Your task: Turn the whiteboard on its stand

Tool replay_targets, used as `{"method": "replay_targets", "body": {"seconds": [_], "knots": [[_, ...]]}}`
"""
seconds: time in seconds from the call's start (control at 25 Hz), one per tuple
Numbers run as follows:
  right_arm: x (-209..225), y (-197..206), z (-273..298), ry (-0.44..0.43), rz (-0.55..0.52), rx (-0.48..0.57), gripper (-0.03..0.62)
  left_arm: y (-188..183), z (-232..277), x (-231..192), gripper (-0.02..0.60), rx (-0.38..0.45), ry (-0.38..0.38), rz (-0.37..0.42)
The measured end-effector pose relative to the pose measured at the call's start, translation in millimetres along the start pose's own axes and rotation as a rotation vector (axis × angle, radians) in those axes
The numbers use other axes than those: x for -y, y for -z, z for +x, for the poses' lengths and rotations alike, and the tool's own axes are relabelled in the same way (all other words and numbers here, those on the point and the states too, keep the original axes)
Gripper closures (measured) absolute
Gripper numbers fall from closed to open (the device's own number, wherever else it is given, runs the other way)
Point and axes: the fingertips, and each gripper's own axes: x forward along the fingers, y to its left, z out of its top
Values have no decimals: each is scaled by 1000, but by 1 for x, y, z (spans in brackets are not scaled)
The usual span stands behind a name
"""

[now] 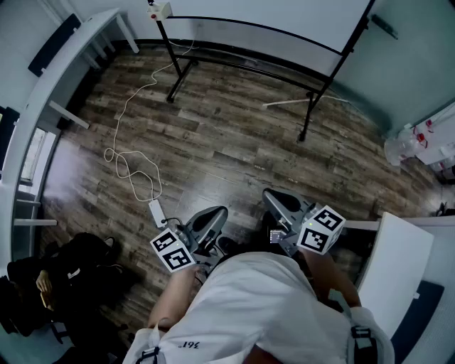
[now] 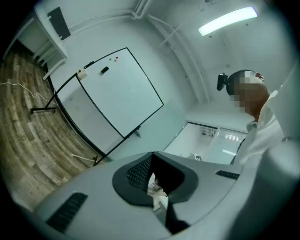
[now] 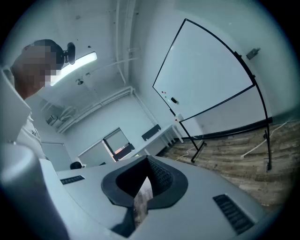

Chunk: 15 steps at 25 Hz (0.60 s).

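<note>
Above wood-plank flooring point(image 1: 234, 142), smooth grey left tool point(image 2: 152, 155) and right tool point(image 3: 146, 160) have jaws pressed together, facing the rectangular whiteboard point(image 1: 270, 14).

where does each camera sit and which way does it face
Head view: on the head, steeply down at floor and whiteboard; left gripper, right gripper, shirt show.
Left gripper view: on that gripper, along its shut jaws toward the whiteboard; shirt at right.
Right gripper view: on that gripper, shut jaws, facing the whiteboard; shirt at left.
All three share the whiteboard.
</note>
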Motion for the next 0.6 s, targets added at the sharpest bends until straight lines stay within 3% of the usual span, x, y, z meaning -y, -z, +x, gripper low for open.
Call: {"method": "replay_targets", "body": {"seconds": [0.32,0.6], "knots": [[24,-24,-25,-13,-31,1,571,4,48,16,575,-1,12,10],[75,-60,-49,-1,-21,29,571,5,115,17,575,-23,27,23]]}}
